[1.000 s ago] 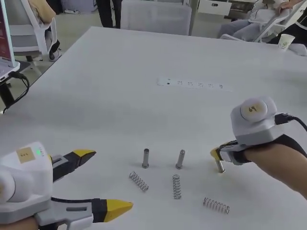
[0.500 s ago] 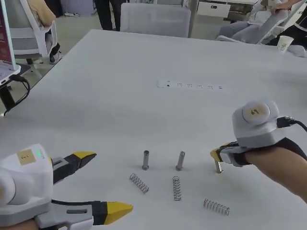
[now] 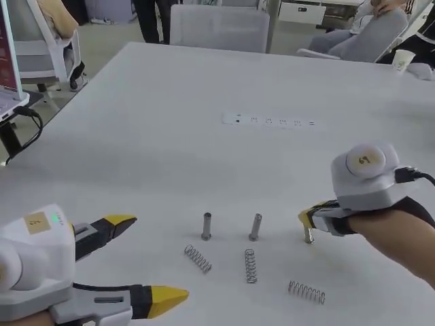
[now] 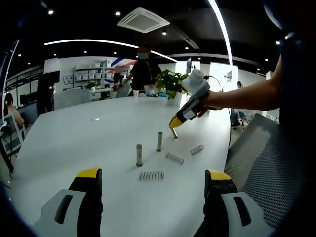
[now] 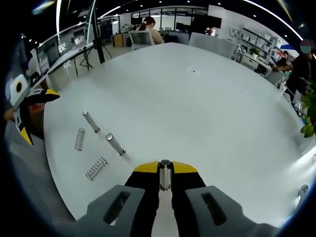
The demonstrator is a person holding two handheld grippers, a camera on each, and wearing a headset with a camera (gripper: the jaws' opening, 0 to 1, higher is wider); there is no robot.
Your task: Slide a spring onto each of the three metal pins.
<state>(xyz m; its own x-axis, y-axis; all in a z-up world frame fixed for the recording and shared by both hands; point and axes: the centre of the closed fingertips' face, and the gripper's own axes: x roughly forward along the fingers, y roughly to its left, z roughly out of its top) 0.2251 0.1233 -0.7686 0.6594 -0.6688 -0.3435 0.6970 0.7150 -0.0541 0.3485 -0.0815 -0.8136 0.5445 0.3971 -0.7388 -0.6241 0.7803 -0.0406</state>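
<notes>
head view: no spring [image 3: 251,265] sits on any pin [image 3: 206,225] yet; right gripper [image 3: 307,220] clamps the rightmost pin [image 3: 309,236], left gripper [image 3: 155,256] gapes empty.

I work at a wide white table [image 3: 170,102] with a row of flush sockets [image 3: 272,121] set in its middle. A grey chair [image 3: 219,27] stands at the far edge, and a paper cup [image 3: 402,60] sits far to the right. Off the left side a black cable [image 3: 34,117] loops down by a laptop [image 3: 8,68]. In the left gripper view a potted plant [image 4: 170,85] stands near a standing person [image 4: 141,74].
</notes>
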